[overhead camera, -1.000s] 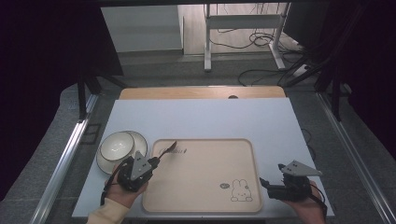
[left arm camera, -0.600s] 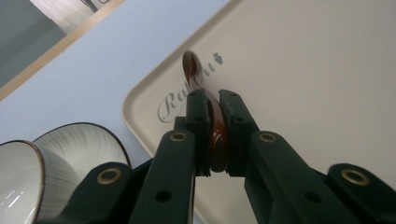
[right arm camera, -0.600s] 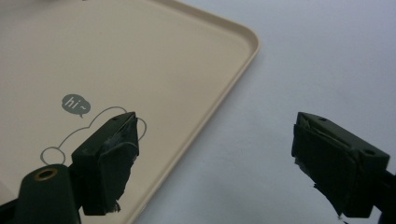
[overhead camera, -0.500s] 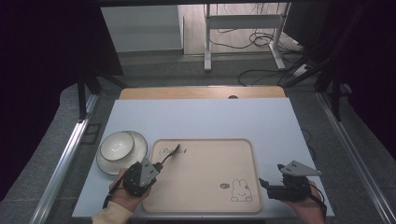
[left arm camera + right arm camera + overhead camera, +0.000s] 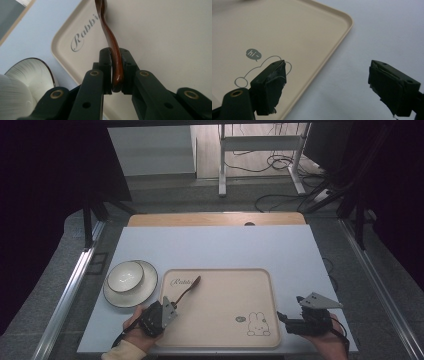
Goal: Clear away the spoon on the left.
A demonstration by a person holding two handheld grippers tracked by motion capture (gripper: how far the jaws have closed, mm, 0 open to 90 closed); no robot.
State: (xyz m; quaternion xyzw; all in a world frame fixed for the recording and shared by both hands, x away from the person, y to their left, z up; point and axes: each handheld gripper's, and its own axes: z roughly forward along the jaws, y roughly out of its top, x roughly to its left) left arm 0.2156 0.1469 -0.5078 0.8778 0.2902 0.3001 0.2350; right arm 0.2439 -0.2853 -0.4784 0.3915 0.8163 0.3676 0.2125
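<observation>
Left claw (image 5: 116, 72): clamped on brown spoon (image 5: 110, 42) handle, near-left of beige tray (image 5: 225, 320).
Spoon: bowel end points far, over tray (by "Rabbit" lettering).
Right claw (image 5: 325, 87): wide, nothing btwn, at tray's right edge on surface (image 5: 225, 245).
Bowl (image 5: 125, 275): on plate (image 5: 145, 290), left of tray.

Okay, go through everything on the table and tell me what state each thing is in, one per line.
Left gripper: shut on the spoon handle, over the tray.
Right gripper: open, nothing between its jaws, at the tray's right edge.
Brown spoon: gripped at its handle end, over the tray.
Beige tray: flat on the table.
White bowl: upright on the plate, looks empty.
Plate: flat on the table, left of the tray.
</observation>
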